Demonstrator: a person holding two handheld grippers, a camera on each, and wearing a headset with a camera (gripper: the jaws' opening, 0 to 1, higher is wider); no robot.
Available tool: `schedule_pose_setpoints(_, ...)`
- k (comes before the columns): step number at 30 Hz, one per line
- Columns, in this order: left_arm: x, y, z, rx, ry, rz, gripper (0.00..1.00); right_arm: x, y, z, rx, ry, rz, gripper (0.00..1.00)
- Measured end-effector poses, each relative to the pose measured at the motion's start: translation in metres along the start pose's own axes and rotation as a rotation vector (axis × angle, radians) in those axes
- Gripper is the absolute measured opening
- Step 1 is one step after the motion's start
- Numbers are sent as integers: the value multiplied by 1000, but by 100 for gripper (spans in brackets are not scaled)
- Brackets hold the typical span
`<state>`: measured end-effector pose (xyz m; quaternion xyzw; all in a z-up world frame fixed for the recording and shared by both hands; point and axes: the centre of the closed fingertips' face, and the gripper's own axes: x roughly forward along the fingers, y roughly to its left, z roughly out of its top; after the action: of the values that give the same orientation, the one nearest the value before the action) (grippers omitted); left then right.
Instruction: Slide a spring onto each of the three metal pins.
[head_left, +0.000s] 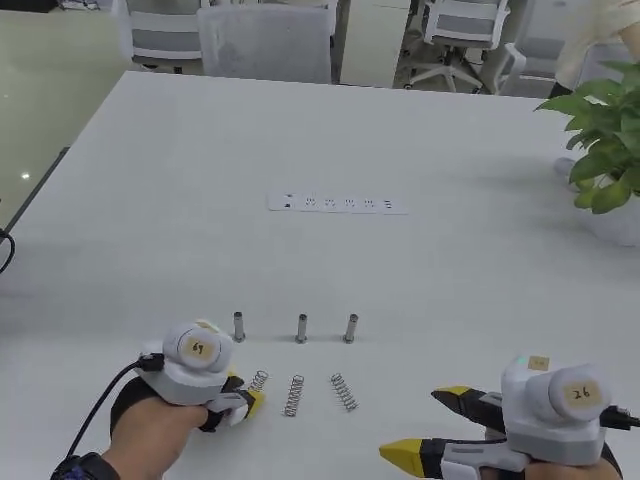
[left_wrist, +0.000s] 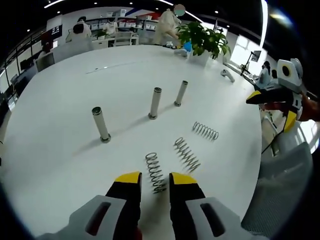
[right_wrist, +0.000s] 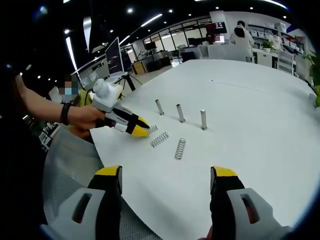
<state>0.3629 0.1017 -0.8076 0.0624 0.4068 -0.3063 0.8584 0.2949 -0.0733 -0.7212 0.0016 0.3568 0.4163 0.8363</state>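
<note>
Springs (head_left: 293, 395), all three, lie loose on the counter (head_left: 400, 120) just in front of the row of pins (head_left: 301, 328). The pins are bare, so nothing's done yet imo. Left claw (left_wrist: 156, 179) is slightly parted with the nearest spring (left_wrist: 155, 170) poking between its jaws, not squeezed. Right claw (right_wrist: 167, 175) is spread wide, hanging near the counter's edge.

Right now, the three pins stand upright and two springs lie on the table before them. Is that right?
No: three springs lie there, not two. The head view shows all three on the table, before the three upright pins.
</note>
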Motion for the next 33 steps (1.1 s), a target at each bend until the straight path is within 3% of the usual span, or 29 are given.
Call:
schedule_pose_setpoints(3, 1, -1, 0, 14, 4, 3, 13, 0, 0, 1, -3, 1, 0, 71)
schedule_pose_setpoints(7, 0, 3, -3, 92, 35, 36, 6, 1, 0, 1, -8, 4, 4, 71)
schedule_pose_setpoints(14, -2, 3, -6, 127, 53, 31, 2, 3, 0, 4, -16, 2, 10, 70)
schedule_pose_setpoints(24, -11, 0, -9, 115, 57, 2, 2, 5, 4, 7, -17, -1, 20, 70)
schedule_pose_setpoints(33, -23, 6, -7, 106, 31, 14, 2, 10, 10, 7, -15, -1, 39, 69)
